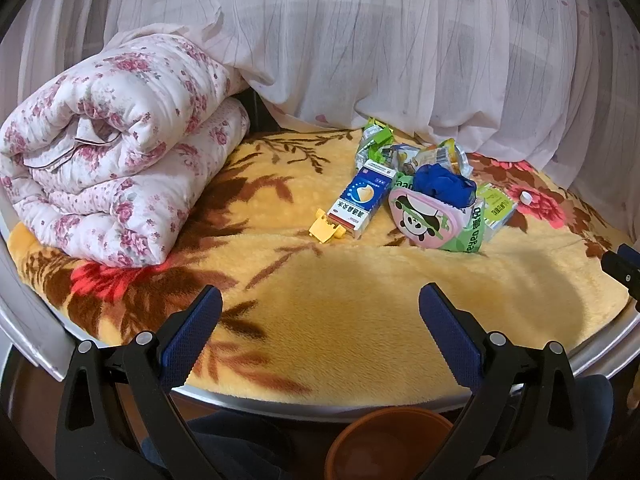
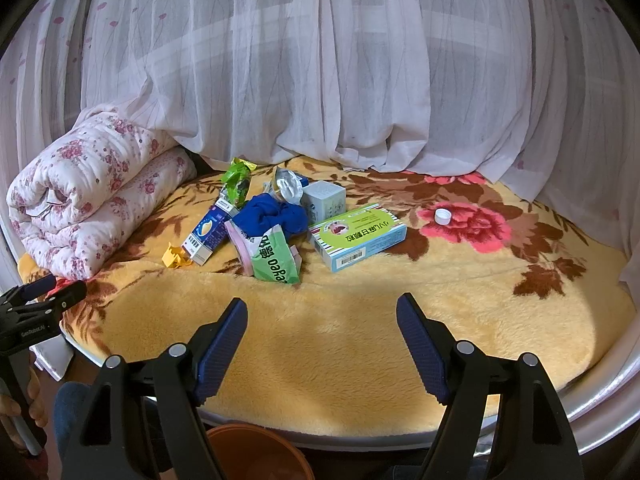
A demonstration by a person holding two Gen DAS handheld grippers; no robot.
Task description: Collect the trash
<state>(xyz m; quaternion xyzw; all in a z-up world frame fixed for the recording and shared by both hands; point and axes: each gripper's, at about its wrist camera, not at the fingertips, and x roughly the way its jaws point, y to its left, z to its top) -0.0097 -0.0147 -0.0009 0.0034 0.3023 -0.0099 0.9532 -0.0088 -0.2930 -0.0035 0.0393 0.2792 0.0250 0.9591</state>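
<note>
Soft yellow blanket (image 2: 320,340) covers the bed in front of you, and a thin white curtain (image 2: 320,80) hangs right behind the trash pile (image 2: 276,220).

Left of the pile sits a rolled flower quilt (image 1: 116,152). It is near, so a wide swing could bump it. Your left hand-held gripper (image 1: 320,336) is wide open and holds nothing. It hangs over bare blanket in front of the pile.

In the pile, the blue cloth (image 2: 272,216) lies on top of the boxes and wrappers. I think a grab there may drag others along or snag the fluffy blanket.

Your right hand-held gripper (image 2: 322,344) is also wide open with nothing in it.

Right of the pile, a small white cap (image 2: 442,216) sits alone. It could roll away.

In front of the pile, past the bed edge, waits the brown bin (image 2: 256,456). Drop too early and trash lands on the floor.
</note>
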